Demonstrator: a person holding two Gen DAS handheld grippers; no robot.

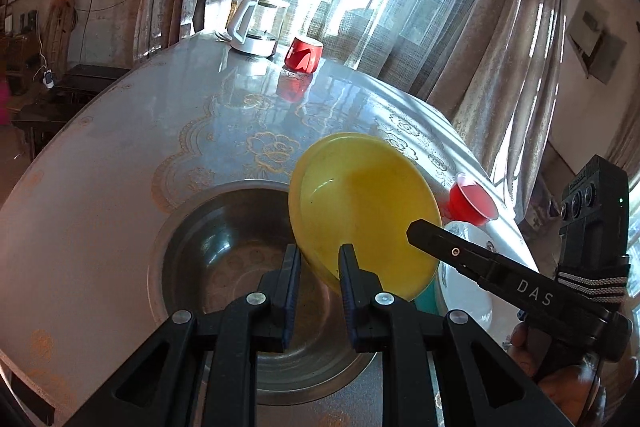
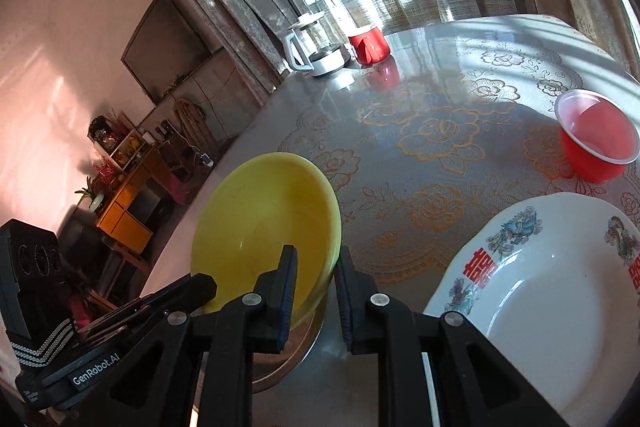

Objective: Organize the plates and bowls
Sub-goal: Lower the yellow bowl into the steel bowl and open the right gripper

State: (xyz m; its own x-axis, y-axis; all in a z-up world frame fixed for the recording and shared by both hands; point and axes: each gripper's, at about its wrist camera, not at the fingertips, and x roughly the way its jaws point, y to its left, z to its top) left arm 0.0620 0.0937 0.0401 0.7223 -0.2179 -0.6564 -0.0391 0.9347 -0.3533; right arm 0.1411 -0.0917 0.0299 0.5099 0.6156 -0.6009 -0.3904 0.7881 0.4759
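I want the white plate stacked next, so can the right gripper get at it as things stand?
Probably not yet: the right gripper straddles the rim of the tilted yellow plate, though a firm clamp is unclear. The white plate lies close beside it, nothing on it, so letting go should leave the way free.

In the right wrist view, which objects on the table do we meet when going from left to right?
yellow bowl → white kettle → red mug → white plate → red plastic cup
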